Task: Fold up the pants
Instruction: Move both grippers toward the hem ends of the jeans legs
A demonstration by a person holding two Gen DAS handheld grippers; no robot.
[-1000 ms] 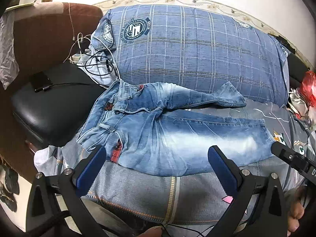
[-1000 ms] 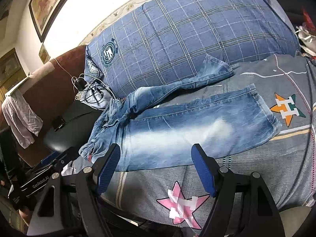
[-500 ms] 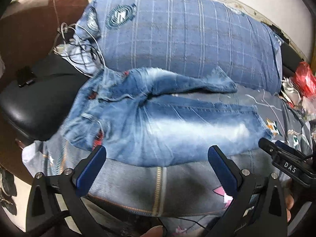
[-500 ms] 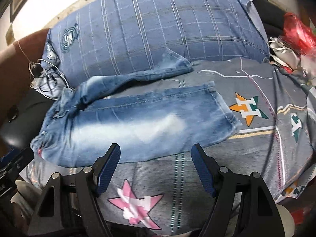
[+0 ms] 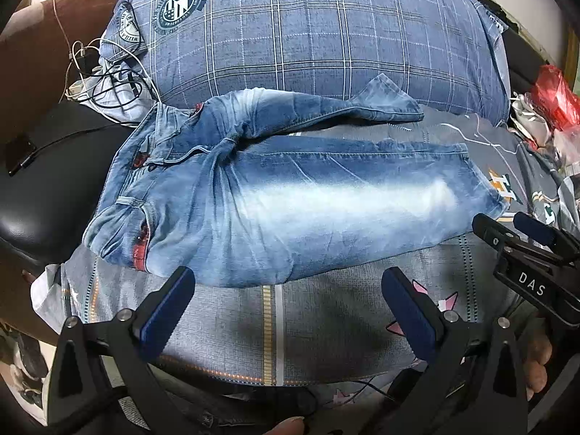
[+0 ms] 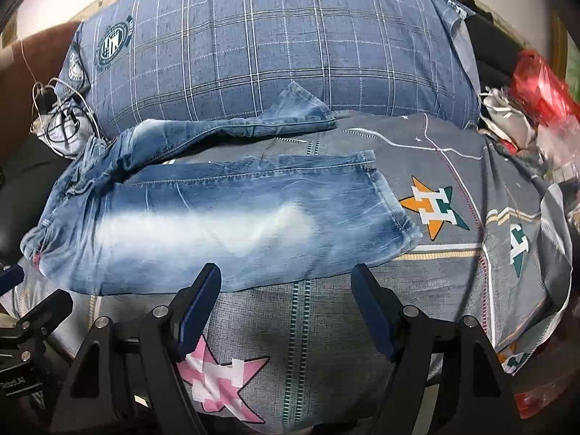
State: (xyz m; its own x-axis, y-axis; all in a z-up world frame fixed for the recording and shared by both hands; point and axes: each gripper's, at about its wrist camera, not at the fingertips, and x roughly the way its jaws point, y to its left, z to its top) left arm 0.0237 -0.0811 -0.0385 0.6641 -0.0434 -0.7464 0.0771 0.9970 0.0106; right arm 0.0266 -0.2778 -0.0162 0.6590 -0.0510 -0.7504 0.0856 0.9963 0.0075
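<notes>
- The jeans are faded blue denim with a pale, near-white bleached band running along the front of the near leg, and red trim showing at the waist and pocket edges.
- They lie spread across a grey bedsheet, waistband toward the left, hems toward the right.
- The legs are parted: the near leg lies flat and broad, while the far leg is twisted and narrow, its hem turned up against a big blue plaid pillow.
- The waist end is bunched and wrinkled, close to a black padded seat beside the bed.
- The left gripper hovers just short of the near edge of the jeans, its blue pads spread wide with nothing between them.
- The right gripper is likewise spread wide and empty, its tips at the near edge of the lower leg; whether they touch the cloth cannot be told.
- In the left wrist view the right gripper's body carries a label reading "DAS".
- The pillow bears round crest badges; their lettering is too small to read.
- The sheet is printed with stars, each holding a block letter "H": one orange and green, one pink.
- A red plastic bag sits at the far right; what it holds cannot be made out.
- Tangled cables lie left of the pillow.
</notes>
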